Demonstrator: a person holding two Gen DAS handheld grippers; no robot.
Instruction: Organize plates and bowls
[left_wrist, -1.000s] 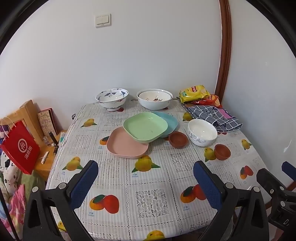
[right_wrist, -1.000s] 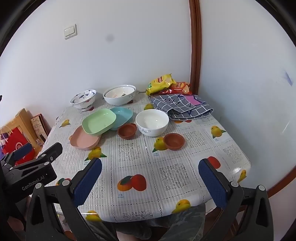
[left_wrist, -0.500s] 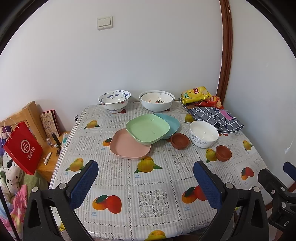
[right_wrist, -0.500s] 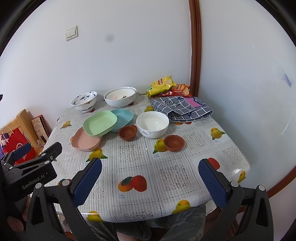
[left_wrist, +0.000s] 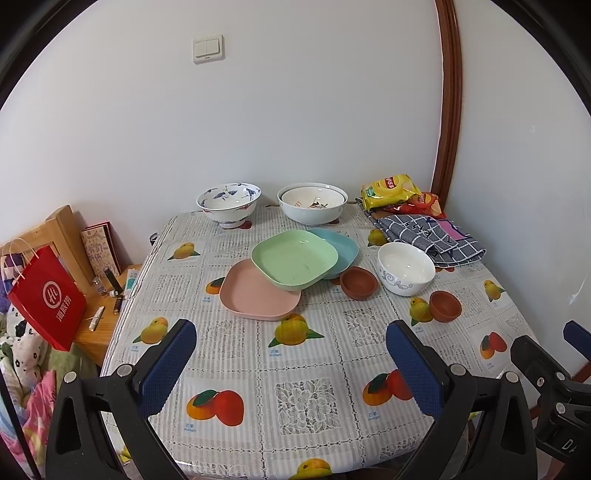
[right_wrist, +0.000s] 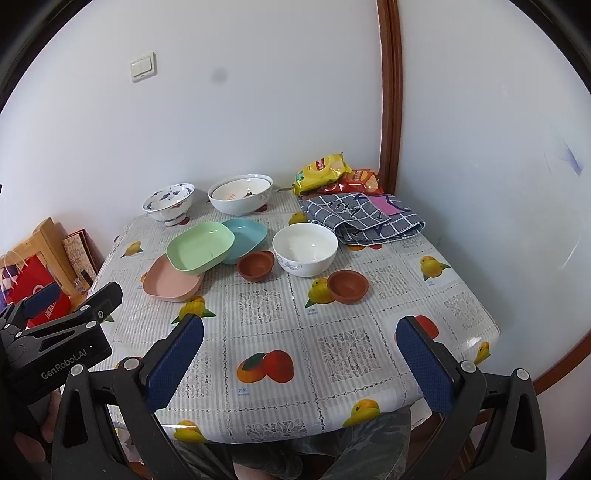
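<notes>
plates sit overlapped mid-table in the left wrist view: the green plate (left_wrist: 294, 261) rests on the pink plate (left_wrist: 258, 291) at its near left and on the blue plate (left_wrist: 338, 249) at its far right. just right of them stands a small brown bowl (left_wrist: 358, 283), touching or nearly touching the white bowl (left_wrist: 405, 267); a second brown bowl (left_wrist: 445, 305) lies nearer and further right. at the far edge of the table (left_wrist: 310, 398) stand a blue-patterned bowl (left_wrist: 229, 204) on the left and a wide white bowl (left_wrist: 312, 203) to its right. the left gripper (left_wrist: 291, 365) hangs over the near edge, jaws spread wide, nothing between them. a red bag (left_wrist: 48, 301) stands off the table's left side.

from the right wrist view, the same green plate (right_wrist: 200, 246), pink plate (right_wrist: 170, 282) and blue plate (right_wrist: 246, 239) lie left of centre, the white bowl (right_wrist: 305, 254) in the middle with one brown bowl (right_wrist: 255, 265) just left of it and the other brown bowl (right_wrist: 348, 286) nearer. a checked cloth (right_wrist: 364, 218) and snack bags (right_wrist: 334, 173) fill the far right corner. the right gripper (right_wrist: 301, 360) is wide open and empty above the near edge.
</notes>
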